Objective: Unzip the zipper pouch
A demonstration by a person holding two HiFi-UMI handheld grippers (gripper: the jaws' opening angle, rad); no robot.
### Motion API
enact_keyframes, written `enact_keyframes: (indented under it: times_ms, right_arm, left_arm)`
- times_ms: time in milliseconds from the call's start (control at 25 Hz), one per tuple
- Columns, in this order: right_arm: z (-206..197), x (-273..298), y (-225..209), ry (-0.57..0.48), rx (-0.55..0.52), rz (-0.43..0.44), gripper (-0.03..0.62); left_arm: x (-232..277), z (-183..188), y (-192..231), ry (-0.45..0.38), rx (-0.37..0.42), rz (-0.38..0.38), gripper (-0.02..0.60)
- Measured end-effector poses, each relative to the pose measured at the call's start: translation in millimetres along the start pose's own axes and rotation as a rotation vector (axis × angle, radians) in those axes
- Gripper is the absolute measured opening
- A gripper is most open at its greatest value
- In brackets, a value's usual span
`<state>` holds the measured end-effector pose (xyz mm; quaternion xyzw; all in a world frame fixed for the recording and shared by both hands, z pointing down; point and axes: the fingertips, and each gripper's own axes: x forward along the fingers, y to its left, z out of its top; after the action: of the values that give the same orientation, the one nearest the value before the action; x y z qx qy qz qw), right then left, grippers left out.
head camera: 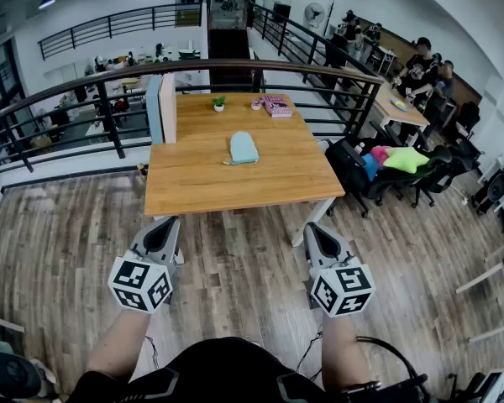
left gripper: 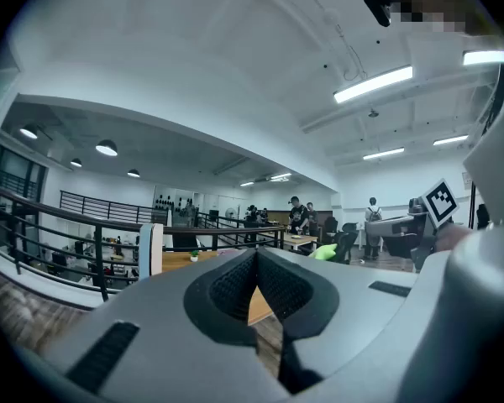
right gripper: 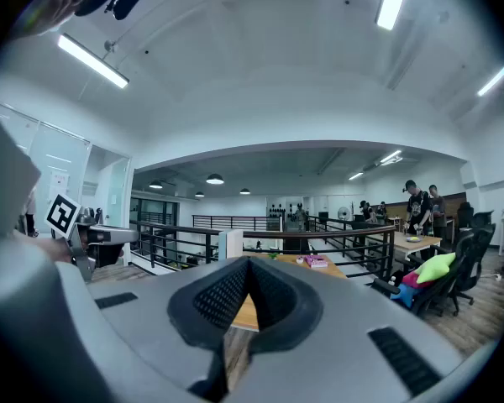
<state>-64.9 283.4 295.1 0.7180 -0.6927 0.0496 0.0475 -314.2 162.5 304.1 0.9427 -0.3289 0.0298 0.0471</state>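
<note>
Currently both tools are short of the work area, over the wooden floor.

Counter (head camera: 235, 179): straight ahead of both tools, well apart from them, with floor between.

Zipper pouch (head camera: 243, 148): pale blue, flat near the counter's middle. Its long axis runs away from the tools, near end toward them. It lies ahead and between them: ahead-right of the left tool (head camera: 162, 227), ahead-left of the right tool (head camera: 317, 230). Neither looks clearly nearer. A small tab shows at the near-left corner, possibly the pull; too small to confirm.

Tools: both have their jaws pressed together with nothing between them, as the left gripper view (left gripper: 254, 267) and right gripper view (right gripper: 246, 274) show.

View differences: only the head view shows the pouch. Each gripper view shows just a slice of counter past its shut jaws. The right gripper view also catches the pink book (right gripper: 312, 261) at the counter's far end.

Judgement: both tools need to travel forward before any hold.
</note>
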Motion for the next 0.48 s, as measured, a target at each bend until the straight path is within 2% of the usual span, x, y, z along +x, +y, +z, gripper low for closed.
enact_keyframes:
  times_ms: [480]
  right_arm:
    - [2,-5,0,-0.005,0.023,0.011,0.006]
  left_arm:
    - [-3,-1,-14,0.028,0.031,0.018,0.029]
